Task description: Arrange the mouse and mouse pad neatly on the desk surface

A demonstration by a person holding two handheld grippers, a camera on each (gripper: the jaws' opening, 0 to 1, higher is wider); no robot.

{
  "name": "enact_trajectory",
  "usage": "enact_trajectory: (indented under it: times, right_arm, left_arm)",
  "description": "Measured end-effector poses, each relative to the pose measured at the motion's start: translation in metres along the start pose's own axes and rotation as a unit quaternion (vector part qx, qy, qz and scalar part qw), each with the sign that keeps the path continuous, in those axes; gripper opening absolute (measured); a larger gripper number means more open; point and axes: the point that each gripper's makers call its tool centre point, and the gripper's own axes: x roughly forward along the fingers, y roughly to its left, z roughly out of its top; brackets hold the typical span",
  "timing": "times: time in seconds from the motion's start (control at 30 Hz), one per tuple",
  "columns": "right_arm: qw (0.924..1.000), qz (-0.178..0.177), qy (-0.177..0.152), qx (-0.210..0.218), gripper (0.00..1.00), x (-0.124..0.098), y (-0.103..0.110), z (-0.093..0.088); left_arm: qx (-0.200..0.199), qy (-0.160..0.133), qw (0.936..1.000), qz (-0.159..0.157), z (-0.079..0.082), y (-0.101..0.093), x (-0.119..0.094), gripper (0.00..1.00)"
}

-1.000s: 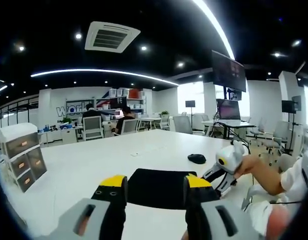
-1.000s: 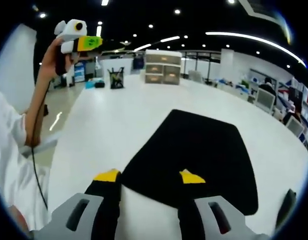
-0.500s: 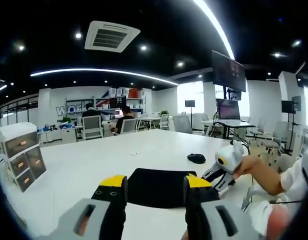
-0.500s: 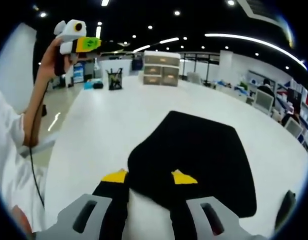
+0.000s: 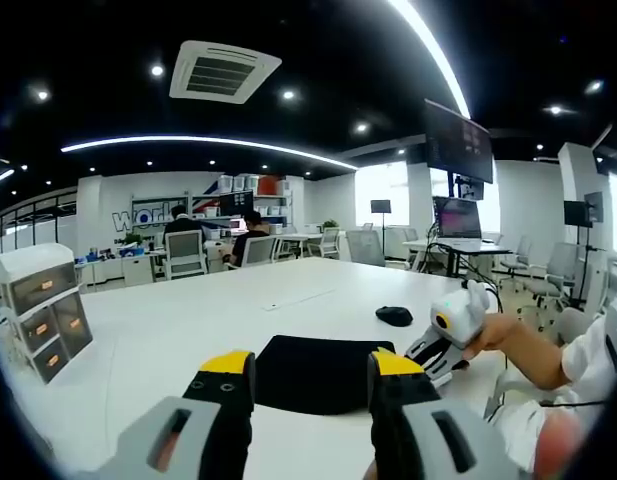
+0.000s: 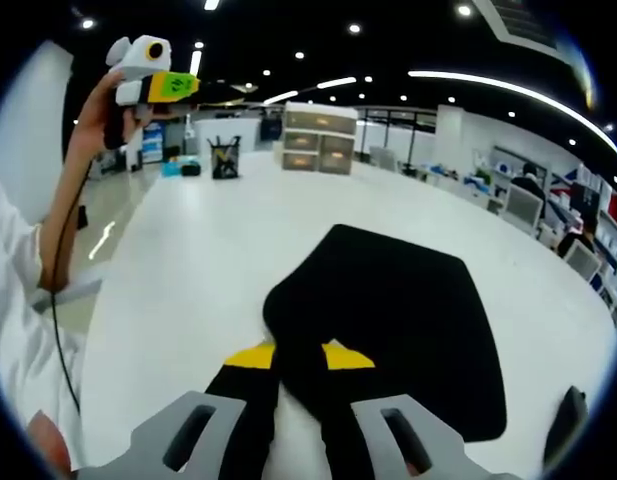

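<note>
The black mouse pad [image 6: 393, 320] lies flat on the white desk [image 6: 188, 260]. My right gripper [image 6: 299, 356] is low over the pad's near corner, with its jaws narrowed to a small gap that straddles that corner. The pad looks flat and unlifted. In the left gripper view the mouse pad [image 5: 313, 372] lies just beyond my left gripper [image 5: 313, 365], which stands open and holds nothing. The black mouse [image 5: 393, 316] sits on the desk behind the pad to the right. The right gripper [image 5: 428, 352] shows at the pad's right edge, and the left gripper [image 6: 148, 72] is raised at upper left.
A small drawer unit [image 5: 43, 315] stands at the desk's left end, also seen as drawer unit [image 6: 318, 138] beside a pen holder [image 6: 225, 160]. Office chairs, desks and seated people are far behind. A monitor [image 5: 458, 220] stands at the right. The person's sleeve [image 5: 588, 370] is near.
The right gripper's jaws have drawn steadily closer together around the pad's near corner. The left gripper has stayed open and nearly still. The mouse has not moved.
</note>
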Motion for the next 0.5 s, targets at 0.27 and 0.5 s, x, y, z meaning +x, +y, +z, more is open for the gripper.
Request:
enact_trajectory:
  times: [0.27, 0.5]
  right_arm:
    - [0.9999, -0.005, -0.011, 0.013, 0.08, -0.002, -0.003, 0.006]
    - [0.9997, -0.011, -0.020, 0.012, 0.07, -0.005, -0.004, 0.012]
  left_arm:
    - [0.000, 0.000, 1.0000, 0.001, 0.000, 0.000, -0.001, 0.45]
    - [0.000, -0.001, 1.0000, 0.001, 0.001, 0.000, -0.001, 0.45]
